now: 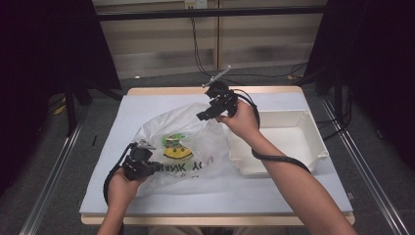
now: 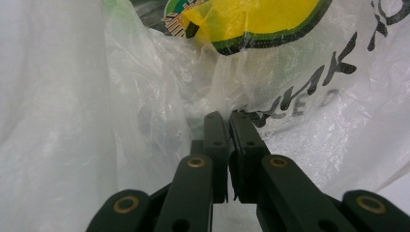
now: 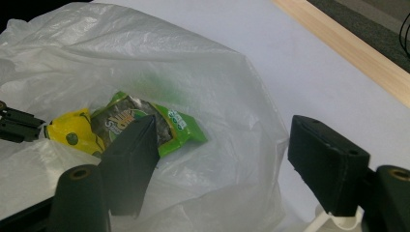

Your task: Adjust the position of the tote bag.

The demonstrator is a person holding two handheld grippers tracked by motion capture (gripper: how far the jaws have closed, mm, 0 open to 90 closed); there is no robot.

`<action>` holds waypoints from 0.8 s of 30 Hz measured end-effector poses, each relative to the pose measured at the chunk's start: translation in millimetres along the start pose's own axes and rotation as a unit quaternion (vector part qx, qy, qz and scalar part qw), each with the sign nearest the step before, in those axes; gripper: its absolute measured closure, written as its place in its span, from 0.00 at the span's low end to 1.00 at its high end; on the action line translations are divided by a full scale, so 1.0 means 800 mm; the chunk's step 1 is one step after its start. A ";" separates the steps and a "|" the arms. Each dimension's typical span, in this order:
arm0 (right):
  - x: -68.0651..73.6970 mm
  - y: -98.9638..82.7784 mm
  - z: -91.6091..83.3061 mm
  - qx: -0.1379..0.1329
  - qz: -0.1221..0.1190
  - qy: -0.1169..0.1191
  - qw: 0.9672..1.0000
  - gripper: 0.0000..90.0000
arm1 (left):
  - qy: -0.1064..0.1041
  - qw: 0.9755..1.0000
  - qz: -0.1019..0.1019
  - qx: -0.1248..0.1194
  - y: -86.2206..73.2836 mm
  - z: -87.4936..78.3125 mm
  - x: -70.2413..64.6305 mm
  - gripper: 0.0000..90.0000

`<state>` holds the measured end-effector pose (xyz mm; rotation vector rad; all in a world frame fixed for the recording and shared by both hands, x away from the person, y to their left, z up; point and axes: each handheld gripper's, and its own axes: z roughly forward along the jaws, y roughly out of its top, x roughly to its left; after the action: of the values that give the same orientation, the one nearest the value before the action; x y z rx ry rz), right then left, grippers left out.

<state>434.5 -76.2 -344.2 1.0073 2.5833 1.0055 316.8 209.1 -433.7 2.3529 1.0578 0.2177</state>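
A thin white plastic bag (image 1: 195, 142) printed with a yellow smiley and black letters lies on the middle of the table. My left gripper (image 1: 147, 166) is at its near left edge, and in the left gripper view the gripper (image 2: 228, 120) is shut on a fold of the bag (image 2: 314, 92). My right gripper (image 1: 205, 115) hovers over the bag's far right rim, open. In the right gripper view nothing lies between the jaws of the right gripper (image 3: 225, 128). Beyond them, a green snack packet (image 3: 164, 121) and a yellow item (image 3: 72, 133) lie inside the bag (image 3: 145, 58).
A white rectangular tray (image 1: 313, 139) stands at the right side of the pale table sheet (image 1: 147, 105), close to the bag. The wooden table edge (image 1: 205, 90) runs along the far side. Black curtains and metal rails flank the table.
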 end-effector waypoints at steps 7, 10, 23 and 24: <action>-0.003 0.003 -0.010 0.004 0.000 -0.014 1.000 0.28 | -0.002 1.000 -0.002 0.001 -0.001 0.000 0.000 0.97; -0.004 0.003 -0.014 0.002 -0.006 -0.017 1.000 0.28 | -0.002 1.000 -0.001 0.001 0.000 -0.001 0.000 0.97; 0.001 0.011 -0.028 -0.010 -0.022 -0.013 1.000 0.28 | -0.001 1.000 -0.003 -0.001 0.000 0.000 -0.001 0.97; 0.001 0.011 -0.028 -0.010 -0.022 -0.013 1.000 0.28 | 0.000 1.000 -0.001 0.000 0.000 0.000 0.000 0.97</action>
<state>429.3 -82.8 -321.3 0.9487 2.5584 0.9986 316.6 208.8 -433.7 2.3519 1.0597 0.2172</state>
